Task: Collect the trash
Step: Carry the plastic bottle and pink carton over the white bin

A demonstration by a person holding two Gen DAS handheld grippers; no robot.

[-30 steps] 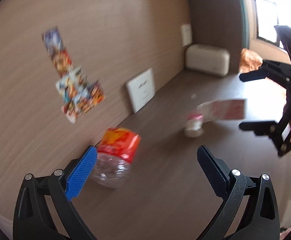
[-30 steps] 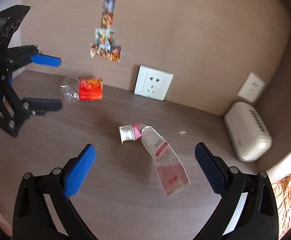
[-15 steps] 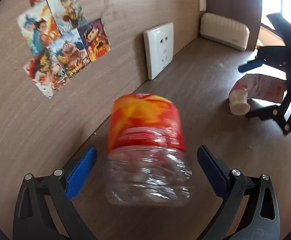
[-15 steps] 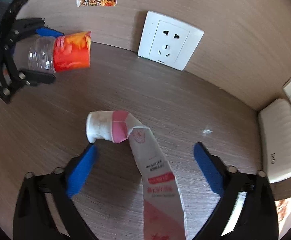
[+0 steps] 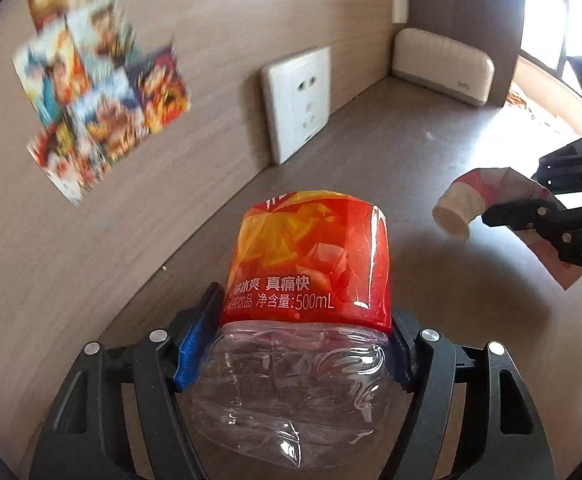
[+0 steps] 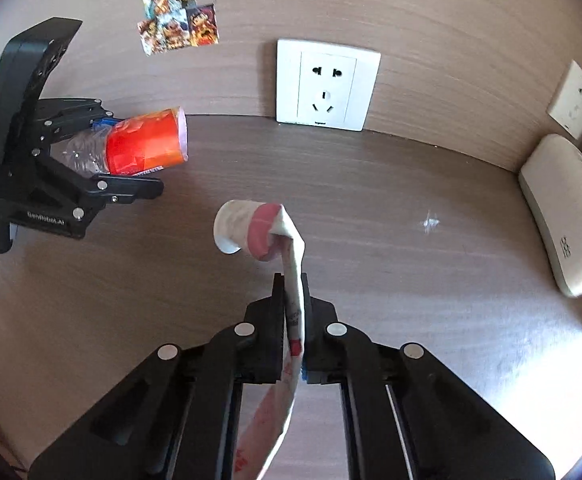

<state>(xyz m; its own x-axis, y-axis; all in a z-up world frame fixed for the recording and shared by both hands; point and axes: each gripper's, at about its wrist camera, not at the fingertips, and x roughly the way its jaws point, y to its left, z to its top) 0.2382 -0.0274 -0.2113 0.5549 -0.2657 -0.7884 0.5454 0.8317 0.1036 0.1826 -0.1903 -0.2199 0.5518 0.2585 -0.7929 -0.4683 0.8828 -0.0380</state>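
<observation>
Bottle (image 5: 307, 280) neck end hidden behind its orange label; clear base bulges toward the lens, blocking the bench (image 5: 431, 168) below. Left hand-held gripper (image 5: 297, 344) jaws closing, blue pads pressing the bottle's sides. Right hand-held gripper (image 6: 291, 312) clamped tight on the flattened pink-and-white tube (image 6: 275, 240); tube's tail runs under the jaws, cut off at frame bottom, capped end sticking out over the bench. Stickers (image 5: 103, 92) on the wall are blurred. Wall socket (image 6: 327, 84) behind, white box (image 6: 567, 216) at far right, small white speck (image 6: 430, 223) nearby.
</observation>
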